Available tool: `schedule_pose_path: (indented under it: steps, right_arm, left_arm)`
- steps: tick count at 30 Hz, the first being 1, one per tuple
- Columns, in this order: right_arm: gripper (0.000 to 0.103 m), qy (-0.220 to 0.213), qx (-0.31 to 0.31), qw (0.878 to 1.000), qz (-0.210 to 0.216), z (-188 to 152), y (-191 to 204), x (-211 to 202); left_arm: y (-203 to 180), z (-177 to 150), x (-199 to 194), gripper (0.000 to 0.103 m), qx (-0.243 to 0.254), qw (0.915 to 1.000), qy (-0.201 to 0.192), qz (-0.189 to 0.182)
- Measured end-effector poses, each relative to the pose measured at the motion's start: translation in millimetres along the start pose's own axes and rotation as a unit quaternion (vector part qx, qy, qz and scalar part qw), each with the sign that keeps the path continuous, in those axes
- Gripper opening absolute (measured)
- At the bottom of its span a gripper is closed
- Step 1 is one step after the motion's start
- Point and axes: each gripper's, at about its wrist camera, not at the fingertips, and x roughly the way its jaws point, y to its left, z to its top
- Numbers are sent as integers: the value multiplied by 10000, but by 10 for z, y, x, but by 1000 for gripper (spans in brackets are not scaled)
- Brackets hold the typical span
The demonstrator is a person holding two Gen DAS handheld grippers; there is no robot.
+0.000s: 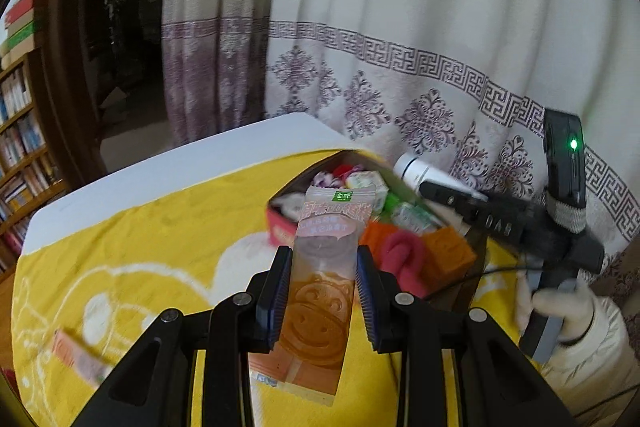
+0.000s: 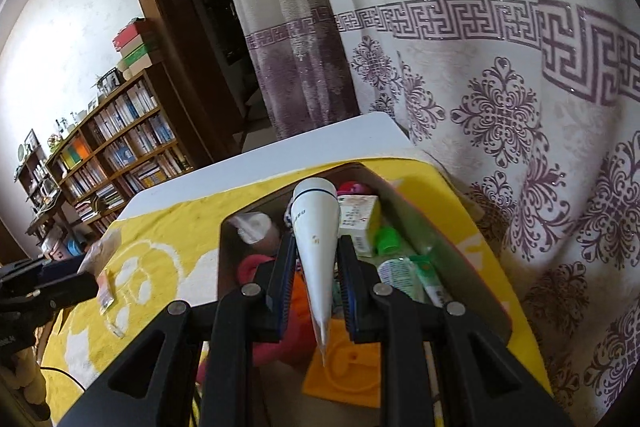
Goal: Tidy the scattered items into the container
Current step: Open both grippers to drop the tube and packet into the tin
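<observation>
Left wrist cam: left gripper (image 1: 323, 269) clamped on a long snack packet (image 1: 320, 291), held over the yellow cloth (image 1: 160, 227) just short of the box (image 1: 280, 227), which is already full of bits. Another small packet (image 1: 80, 359), blurred, maybe a sachet, lies on cloth at left.

Right wrist cam: right gripper (image 2: 316, 267) grips a white tube (image 2: 316, 247), cap end fwd, above the box (image 2: 400, 195) contents.

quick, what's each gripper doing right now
left gripper: closed on a clear snack packet.
right gripper: closed on a white tube above the open box.
</observation>
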Motion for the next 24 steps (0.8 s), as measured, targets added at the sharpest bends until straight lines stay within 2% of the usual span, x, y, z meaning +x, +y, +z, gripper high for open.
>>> schedule_pose_path:
  steps: [3,4,5,6,7,8,9,14,24]
  right_arm:
    - [24,-61,81,9999,-101,-6,-51,11]
    - [25,-62,152,9998,-83,-7,-80,16]
    - [26,-60,226,9997,-72,-10,-114,26]
    - [37,-56,296,9995,-72,-11,-145,28]
    - [45,-67,357,9993,-106,-9,-174,20]
    - [61,-122,412,9990,-135,-11,-198,-2]
    - [67,-179,432,9988,-150,-8,-206,-24]
    - [67,-262,417,9987,-131,-7,-194,-57]
    - [67,-290,520,9980,-221,-55,-230,-43]
  left_arm:
    - [-113,162,193,34,70,9998,-64,-168]
    - [-159,218,282,37,143,9996,-56,-238]
    - [-199,252,349,51,194,9994,-56,-265]
    - [-236,275,398,59,236,9993,-72,-263]
    - [-266,291,428,74,267,9993,-108,-255]
    - [-282,294,429,82,266,9992,-162,-247]
    - [-285,295,422,82,251,9992,-196,-252]
    - [-129,252,379,82,31,9997,-136,-206]
    - [364,51,116,82,-707,9974,-139,37]
